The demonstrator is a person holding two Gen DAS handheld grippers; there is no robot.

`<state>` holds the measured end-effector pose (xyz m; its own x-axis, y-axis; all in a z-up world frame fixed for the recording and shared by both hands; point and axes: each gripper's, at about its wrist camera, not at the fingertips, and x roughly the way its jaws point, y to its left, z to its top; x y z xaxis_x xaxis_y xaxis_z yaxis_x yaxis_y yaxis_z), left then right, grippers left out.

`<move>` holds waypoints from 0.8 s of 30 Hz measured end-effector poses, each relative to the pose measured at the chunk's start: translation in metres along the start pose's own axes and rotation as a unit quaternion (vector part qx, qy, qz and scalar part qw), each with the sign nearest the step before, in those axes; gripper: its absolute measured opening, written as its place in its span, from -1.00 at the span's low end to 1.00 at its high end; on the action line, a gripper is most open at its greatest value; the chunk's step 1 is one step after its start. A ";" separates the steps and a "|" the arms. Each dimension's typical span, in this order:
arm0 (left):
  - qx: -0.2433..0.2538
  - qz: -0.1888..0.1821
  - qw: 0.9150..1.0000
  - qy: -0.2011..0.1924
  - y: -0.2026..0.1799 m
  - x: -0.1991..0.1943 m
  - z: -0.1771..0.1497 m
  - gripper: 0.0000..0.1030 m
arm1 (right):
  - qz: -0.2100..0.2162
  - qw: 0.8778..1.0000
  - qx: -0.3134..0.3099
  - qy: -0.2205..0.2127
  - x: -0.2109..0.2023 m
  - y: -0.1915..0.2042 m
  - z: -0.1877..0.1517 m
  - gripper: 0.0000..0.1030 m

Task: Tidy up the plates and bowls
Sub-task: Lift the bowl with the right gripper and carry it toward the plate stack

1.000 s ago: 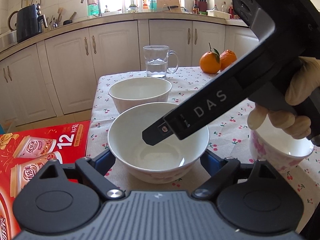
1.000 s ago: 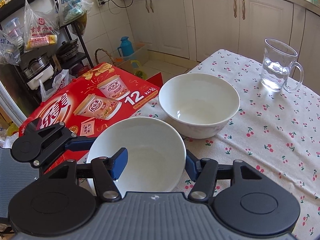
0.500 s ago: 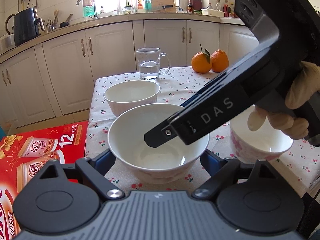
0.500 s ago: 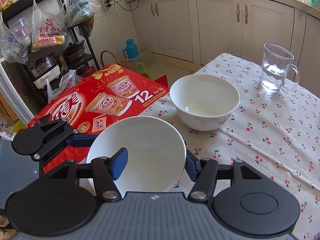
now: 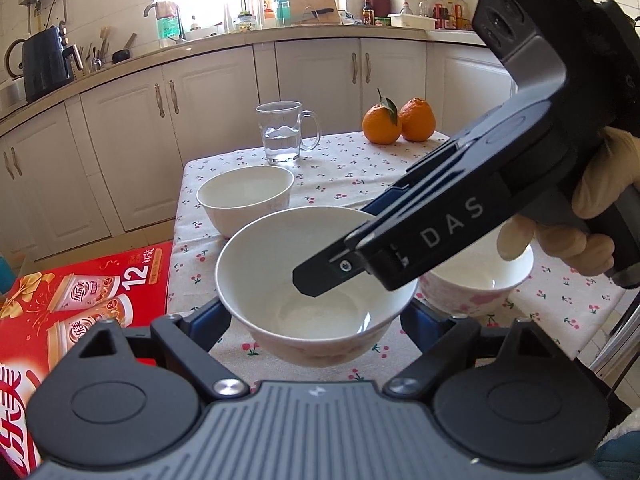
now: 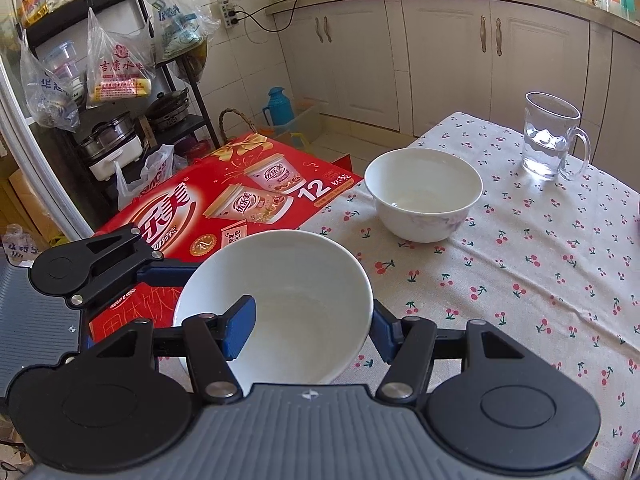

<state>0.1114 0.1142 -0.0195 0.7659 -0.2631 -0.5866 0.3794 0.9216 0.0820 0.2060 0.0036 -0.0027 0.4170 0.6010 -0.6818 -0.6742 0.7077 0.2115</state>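
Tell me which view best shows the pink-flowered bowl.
The left wrist view is the only one showing the pink-flowered bowl. It sits on the tablecloth at right, behind the lifted bowl, partly hidden by the right hand-held gripper. The right wrist view misses it entirely.

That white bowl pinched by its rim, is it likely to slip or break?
The white bowl looks like glazed ceramic, so probably stiff, fragile and fairly heavy. Its glossy wall may be slippery where the right gripper pinches the rim, one finger inside, one outside. Held at one edge above the tablecloth, it could tilt.
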 end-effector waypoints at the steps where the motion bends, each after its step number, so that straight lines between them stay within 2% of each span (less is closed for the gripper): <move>1: 0.002 0.000 1.000 0.001 -0.002 -0.002 0.001 0.77 | 0.002 1.000 0.000 -0.002 -0.004 0.001 -0.001 0.28; 13: 0.024 -0.026 0.999 -0.002 -0.038 -0.017 0.015 0.77 | -0.005 1.000 0.005 -0.015 -0.046 -0.003 -0.024 0.29; 24: 0.053 -0.061 0.997 -0.012 -0.069 -0.008 0.032 0.77 | -0.038 0.999 0.016 -0.029 -0.086 -0.024 -0.044 0.29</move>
<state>0.0961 0.0430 0.0053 0.7224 -0.3791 -0.5784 0.5217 0.8477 0.0960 0.1601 -0.0811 0.0200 0.5017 0.5641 -0.6558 -0.6193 0.7635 0.1829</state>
